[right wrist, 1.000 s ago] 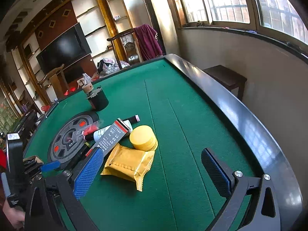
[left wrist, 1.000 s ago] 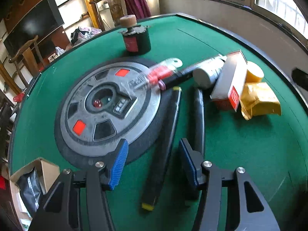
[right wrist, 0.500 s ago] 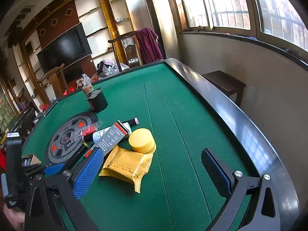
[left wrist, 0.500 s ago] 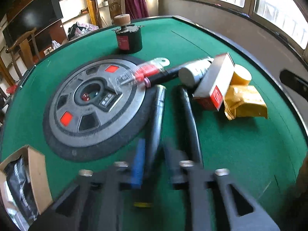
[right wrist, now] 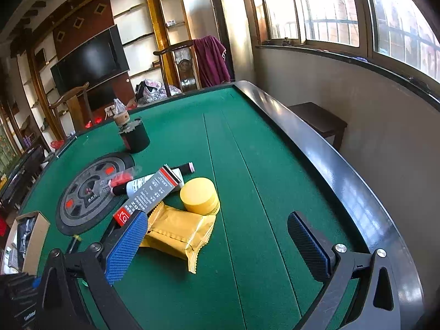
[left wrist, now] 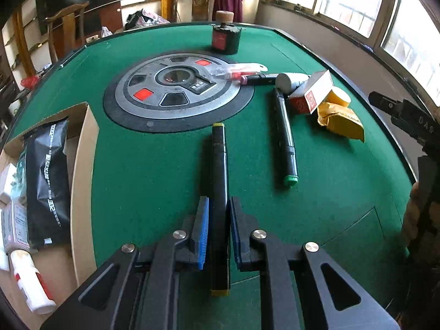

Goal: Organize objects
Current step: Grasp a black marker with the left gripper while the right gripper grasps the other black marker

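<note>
The left gripper (left wrist: 219, 229) pinches a yellow-capped marker (left wrist: 219, 181) over bare felt (left wrist: 154, 170). Box (left wrist: 82, 165) at left, green-capped marker (left wrist: 286, 134) right, disc (left wrist: 176, 90) beyond. The right gripper (right wrist: 217, 244) gapes, empty, beside the pouch (right wrist: 178, 233), rail (right wrist: 330, 165) close.

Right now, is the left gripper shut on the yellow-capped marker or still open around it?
Shut on it. The left gripper has both blue pads pressed against the yellow-capped marker, which runs between its fingers above the green table.

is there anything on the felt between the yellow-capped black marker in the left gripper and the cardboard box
Nothing visible. The left gripper is shut on the yellow-capped black marker; only bare green felt lies between it and the open cardboard box to its left.
</note>
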Motion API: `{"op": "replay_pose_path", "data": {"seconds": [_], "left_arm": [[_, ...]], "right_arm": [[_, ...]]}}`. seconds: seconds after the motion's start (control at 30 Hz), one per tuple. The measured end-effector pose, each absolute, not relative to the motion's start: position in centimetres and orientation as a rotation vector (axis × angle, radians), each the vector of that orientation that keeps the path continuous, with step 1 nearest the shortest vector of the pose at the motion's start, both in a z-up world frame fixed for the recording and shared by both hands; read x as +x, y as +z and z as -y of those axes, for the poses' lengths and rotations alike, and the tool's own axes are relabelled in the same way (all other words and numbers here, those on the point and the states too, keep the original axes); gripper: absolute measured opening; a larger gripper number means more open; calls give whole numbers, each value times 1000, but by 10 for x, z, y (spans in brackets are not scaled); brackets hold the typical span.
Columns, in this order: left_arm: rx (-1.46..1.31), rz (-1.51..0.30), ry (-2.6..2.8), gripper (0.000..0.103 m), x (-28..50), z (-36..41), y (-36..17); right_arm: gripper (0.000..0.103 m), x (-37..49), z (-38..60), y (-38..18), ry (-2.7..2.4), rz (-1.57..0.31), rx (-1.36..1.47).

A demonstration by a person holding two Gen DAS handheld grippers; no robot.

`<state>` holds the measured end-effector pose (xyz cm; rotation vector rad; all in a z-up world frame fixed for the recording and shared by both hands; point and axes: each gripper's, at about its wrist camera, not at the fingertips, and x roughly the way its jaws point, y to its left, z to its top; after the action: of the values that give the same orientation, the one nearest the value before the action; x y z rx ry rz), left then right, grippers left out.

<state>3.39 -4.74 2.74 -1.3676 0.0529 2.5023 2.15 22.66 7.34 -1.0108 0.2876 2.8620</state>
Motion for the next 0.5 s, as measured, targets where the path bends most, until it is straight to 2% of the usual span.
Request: {"op": "replay_pose_path", "data": {"seconds": [0.07, 0.13, 0.2, 0.27, 0.3, 0.33, 0.4, 0.5], "left_arm": [[-1362, -46, 2500, 22, 33, 44, 27], [-1347, -46, 2474, 49, 30, 37, 27], [-1331, -89, 2482, 55, 30, 27, 26], [-1319, -162, 2501, 52, 34, 21, 25], [-1313, -157, 2504, 29, 36, 22, 26], [-1317, -129, 2495, 15, 37, 26, 27], [-1313, -6, 2462, 14, 41, 40, 31], [-1262, 60, 2488, 14, 56, 56, 43]], "right_arm": [[103, 23, -226, 73, 2856, -277, -1003], [103, 24, -225, 74, 2846, -267, -994], [103, 24, -222, 75, 2836, -264, -1012], [103, 30, -220, 80, 2847, -307, -1040], [103, 35, -217, 85, 2869, -348, -1055], [103, 40, -213, 92, 2898, -377, -1066], [103, 47, -203, 104, 2958, -377, -1071], [103, 47, -177, 117, 3026, -256, -1102]]}}
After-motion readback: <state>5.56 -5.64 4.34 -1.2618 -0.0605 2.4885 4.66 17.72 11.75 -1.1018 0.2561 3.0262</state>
